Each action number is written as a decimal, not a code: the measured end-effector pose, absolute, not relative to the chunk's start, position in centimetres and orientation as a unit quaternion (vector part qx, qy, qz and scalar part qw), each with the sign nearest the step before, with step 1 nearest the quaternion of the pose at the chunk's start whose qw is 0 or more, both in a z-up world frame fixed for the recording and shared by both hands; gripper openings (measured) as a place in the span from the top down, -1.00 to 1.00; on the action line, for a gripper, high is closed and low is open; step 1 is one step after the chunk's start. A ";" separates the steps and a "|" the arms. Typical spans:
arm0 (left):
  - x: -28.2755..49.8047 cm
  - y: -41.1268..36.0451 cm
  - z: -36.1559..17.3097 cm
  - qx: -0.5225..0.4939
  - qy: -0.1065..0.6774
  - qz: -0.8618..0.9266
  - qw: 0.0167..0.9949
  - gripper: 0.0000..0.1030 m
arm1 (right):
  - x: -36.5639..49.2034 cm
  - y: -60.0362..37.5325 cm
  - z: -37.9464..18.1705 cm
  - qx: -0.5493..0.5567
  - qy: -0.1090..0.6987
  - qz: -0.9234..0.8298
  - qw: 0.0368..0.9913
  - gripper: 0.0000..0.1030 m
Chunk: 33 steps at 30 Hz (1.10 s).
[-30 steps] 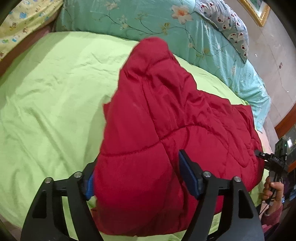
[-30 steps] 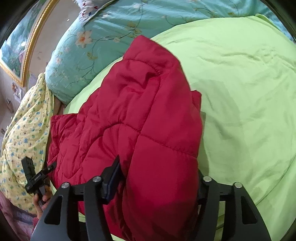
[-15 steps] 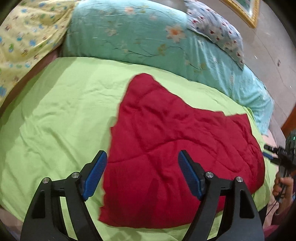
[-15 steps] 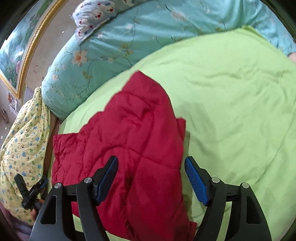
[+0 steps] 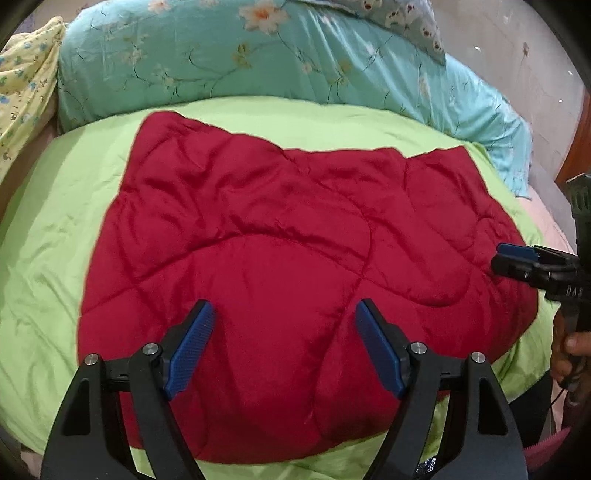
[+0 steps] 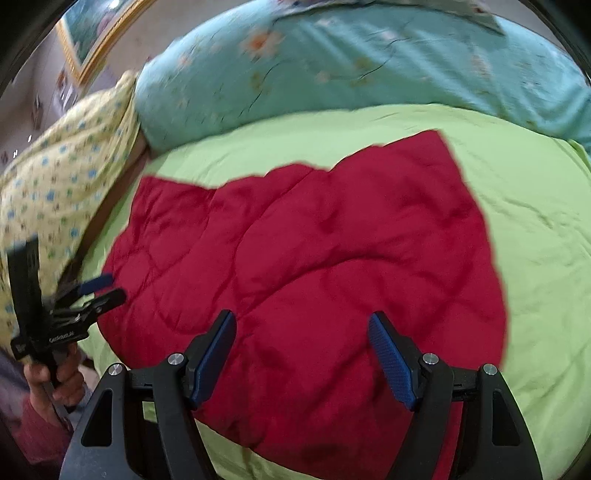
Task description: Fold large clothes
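A red quilted garment [image 5: 288, 258] lies spread flat on the light green bedspread [image 5: 48, 229]; it also shows in the right wrist view [image 6: 332, 266]. My left gripper [image 5: 284, 325] is open and empty, held above the garment's near edge. My right gripper [image 6: 301, 336] is open and empty, also above the near edge. The right gripper shows at the right of the left wrist view [image 5: 517, 258], and the left gripper at the left of the right wrist view [image 6: 99, 288]. Neither touches the cloth.
A teal floral quilt [image 5: 258, 51] is bunched along the far side of the bed. A yellow patterned cloth [image 6: 55, 184] lies at the bed's left end. A framed picture [image 6: 99, 33] hangs on the wall.
Both grippers let go of the red garment and pulled back. The garment, held up folded a second ago, now lies flat and wide on the bedspread.
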<state>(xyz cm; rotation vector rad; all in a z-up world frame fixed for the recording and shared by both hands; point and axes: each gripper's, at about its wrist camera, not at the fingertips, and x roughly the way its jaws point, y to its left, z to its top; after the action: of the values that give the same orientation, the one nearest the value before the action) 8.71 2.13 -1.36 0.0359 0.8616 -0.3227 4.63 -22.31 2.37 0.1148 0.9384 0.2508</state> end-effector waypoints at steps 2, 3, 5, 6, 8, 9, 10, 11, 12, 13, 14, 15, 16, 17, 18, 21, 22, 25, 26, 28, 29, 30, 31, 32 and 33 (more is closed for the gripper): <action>9.4 1.9 -1.6 0.020 0.422 -0.145 0.895 -0.54 | 5.5 -21.6 1.4 0.042 0.459 0.117 0.880 -0.48; 9.8 1.8 -1.7 0.020 0.426 -0.141 0.893 -0.54 | 5.7 -21.7 1.2 0.039 0.460 0.113 0.880 -0.48; 10.8 1.9 -2.0 0.016 0.437 -0.131 0.890 -0.54 | 6.5 -21.6 0.6 0.034 0.462 0.104 0.880 -0.48; 11.1 1.9 -2.1 0.015 0.439 -0.128 0.889 -0.54 | 7.0 -21.8 0.3 0.032 0.463 0.100 0.880 -0.48; 12.1 1.9 -2.3 0.015 0.442 -0.118 0.889 -0.55 | 7.8 -21.9 -0.1 0.033 0.464 0.095 0.880 -0.49; 12.2 1.8 -2.4 0.017 0.442 -0.115 0.889 -0.55 | 8.4 -21.8 -0.3 0.033 0.465 0.091 0.880 -0.49; 12.6 1.7 -2.6 0.020 0.442 -0.110 0.890 -0.57 | 8.8 -21.9 -0.5 0.032 0.464 0.087 0.881 -0.49; 12.9 1.5 -2.8 0.023 0.443 -0.105 0.890 -0.59 | 9.1 -22.0 -0.5 0.032 0.463 0.083 0.882 -0.49; 13.2 1.4 -2.9 0.025 0.444 -0.101 0.890 -0.60 | 9.4 -22.3 -0.7 0.038 0.462 0.078 0.883 -0.49; 13.5 1.2 -3.1 0.026 0.445 -0.098 0.890 -0.61 | 9.8 -22.5 -0.8 0.044 0.463 0.075 0.882 -0.49; 13.8 1.0 -3.2 0.028 0.446 -0.094 0.890 -0.62 | 9.9 -22.7 -0.8 0.046 0.462 0.073 0.883 -0.49; 14.2 0.8 -3.3 0.030 0.447 -0.090 0.889 -0.62 | 10.2 -22.7 -0.8 0.046 0.462 0.070 0.883 -0.49; 14.6 0.8 -3.4 0.030 0.449 -0.087 0.889 -0.63 | 10.4 -22.6 -0.9 0.046 0.463 0.068 0.883 -0.49; 15.1 0.8 -3.5 0.027 0.452 -0.084 0.888 -0.63 | 10.6 -22.7 -1.0 0.046 0.463 0.066 0.883 -0.49; 15.3 0.9 -3.6 0.025 0.453 -0.082 0.887 -0.63 | 10.9 -22.8 -1.0 0.047 0.462 0.064 0.883 -0.49; 16.5 1.2 -3.9 0.018 0.459 -0.075 0.885 -0.63 | 11.8 -23.1 -1.1 0.052 0.462 0.058 0.883 -0.49; 16.9 1.4 -4.0 0.013 0.461 -0.074 0.884 -0.64 | 12.1 -23.3 -1.1 0.054 0.463 0.056 0.883 -0.49; 18.5 2.0 -4.7 -0.004 0.470 -0.068 0.880 -0.66 | 13.3 -24.1 -1.3 0.064 0.466 0.051 0.881 -0.49; 19.1 2.2 -5.0 -0.012 0.473 -0.067 0.879 -0.66 | 13.7 -24.4 -1.4 0.069 0.467 0.050 0.880 -0.49; 20.3 2.6 -5.2 -0.024 0.476 -0.062 0.877 -0.66 | 14.4 -24.9 -1.8 0.076 0.466 0.044 0.880 -0.49; 20.8 2.7 -5.3 -0.027 0.478 -0.061 0.876 -0.66 | 14.8 -25.2 -2.0 0.083 0.468 0.041 0.879 -0.49; 21.0 2.6 -5.4 -0.028 0.479 -0.061 0.875 -0.67 | 15.2 -25.7 -2.2 0.089 0.469 0.040 0.878 -0.49; 21.4 2.6 -5.6 -0.029 0.479 -0.060 0.875 -0.71 | 15.5 -25.9 -2.3 0.094 0.469 0.038 0.877 -0.49; 21.8 2.6 -5.8 -0.030 0.480 -0.058 0.875 -0.74 | 15.7 -26.2 -2.4 0.100 0.470 0.036 0.876 -0.49; 22.0 2.6 -5.9 -0.031 0.480 -0.058 0.875 -0.75 | 16.0 -26.6 -2.6 0.108 0.471 0.034 0.875 -0.49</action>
<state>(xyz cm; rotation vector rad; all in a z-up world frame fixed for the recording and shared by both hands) 22.00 2.64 -5.86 -0.0645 1.0032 -0.1213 15.96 -26.55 -2.58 0.2253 0.9823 0.0715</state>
